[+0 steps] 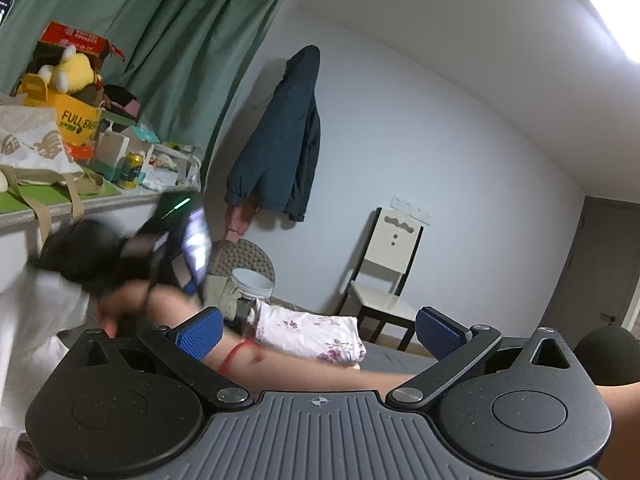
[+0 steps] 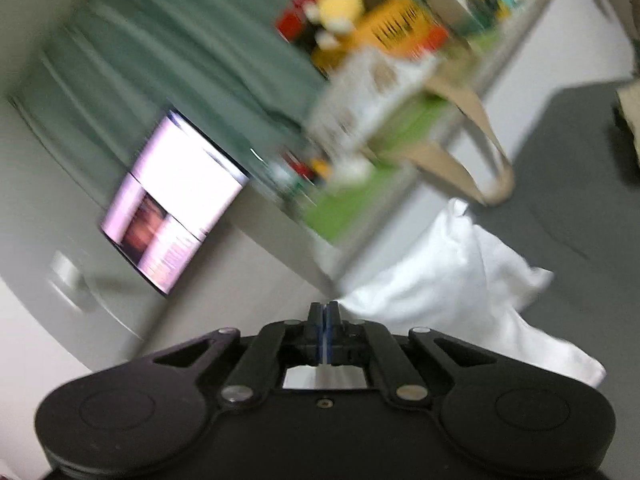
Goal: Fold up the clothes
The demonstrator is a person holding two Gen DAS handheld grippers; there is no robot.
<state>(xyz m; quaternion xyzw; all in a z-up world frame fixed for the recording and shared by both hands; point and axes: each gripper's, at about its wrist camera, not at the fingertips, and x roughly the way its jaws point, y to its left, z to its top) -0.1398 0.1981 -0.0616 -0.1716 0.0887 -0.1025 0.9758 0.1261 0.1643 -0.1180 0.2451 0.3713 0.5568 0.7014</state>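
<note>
left gripper (image 1: 320,330) gaping wide, gripping nothing, pointing across a forearm (image 1: 288,364) | right gripper (image 2: 325,320) pressing its pads together, whether pinching the white cloth (image 2: 452,280) unclear, view blurring | cloth trailing beside it over the grey surface (image 2: 568,160) | floral garment (image 1: 316,334) lying folded beyond the forearm

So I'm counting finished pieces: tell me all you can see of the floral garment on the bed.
The floral garment is white cloth printed with small purple-pink flowers, soft and thin-looking. It lies folded into a compact, rounded bundle on the grey bed surface, beyond the open left gripper. A forearm crosses in front of it; contact is unclear.
</note>
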